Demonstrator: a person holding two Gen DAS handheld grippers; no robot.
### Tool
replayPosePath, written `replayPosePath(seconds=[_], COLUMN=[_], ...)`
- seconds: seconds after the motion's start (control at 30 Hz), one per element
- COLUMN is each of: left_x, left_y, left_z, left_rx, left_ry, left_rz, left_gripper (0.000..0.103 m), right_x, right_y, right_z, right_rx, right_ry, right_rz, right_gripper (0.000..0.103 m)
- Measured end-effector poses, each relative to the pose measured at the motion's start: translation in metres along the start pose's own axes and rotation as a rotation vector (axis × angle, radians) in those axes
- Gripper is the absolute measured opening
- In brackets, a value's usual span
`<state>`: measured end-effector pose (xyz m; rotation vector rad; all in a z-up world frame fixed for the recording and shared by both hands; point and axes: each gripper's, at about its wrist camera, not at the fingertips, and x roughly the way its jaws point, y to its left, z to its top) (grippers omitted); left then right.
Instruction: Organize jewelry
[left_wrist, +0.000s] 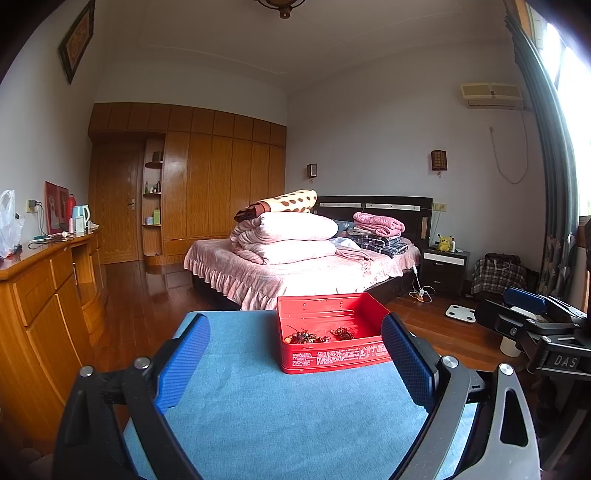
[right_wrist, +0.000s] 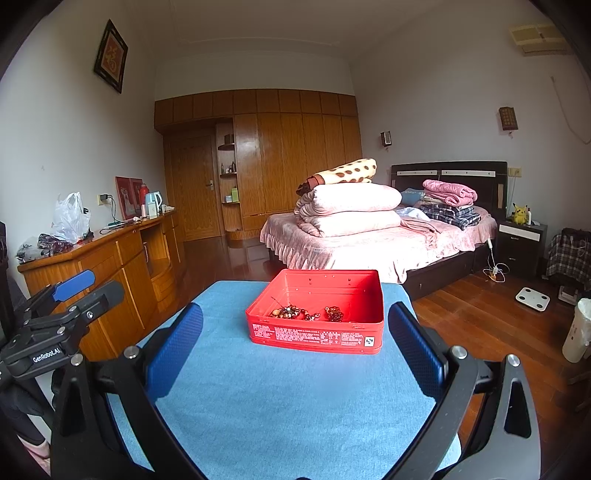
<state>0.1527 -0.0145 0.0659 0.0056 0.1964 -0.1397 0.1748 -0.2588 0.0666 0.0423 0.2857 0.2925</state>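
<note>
Jewelry already lies in the red tin (right_wrist: 314, 332): a beaded strand (right_wrist: 293, 313) at its 7 o'clock, an amber cluster (right_wrist: 334, 313) just beside at 5. I hold both grippers, left (left_wrist: 295, 354) and right (right_wrist: 295, 347), spread and empty, tin at 12 o'clock. Blue cloth (right_wrist: 288, 398) shows no loose pieces; sorting looks complete or paused.
</note>
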Motion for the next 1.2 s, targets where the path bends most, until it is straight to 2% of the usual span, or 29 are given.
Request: replayPosePath(seconds=[1.2], left_x=[0.0056], left_y=[-0.0012], left_z=[-0.0007], left_rx=[-0.009], left_ry=[0.022], left_rz=[-0.006], left_gripper=[0.092], right_x=[0.0018], right_y=[0.0013], right_z=[-0.0058], right_rx=[0.007], right_ry=[0.011], right_rz=[-0.001], right_gripper=[0.097])
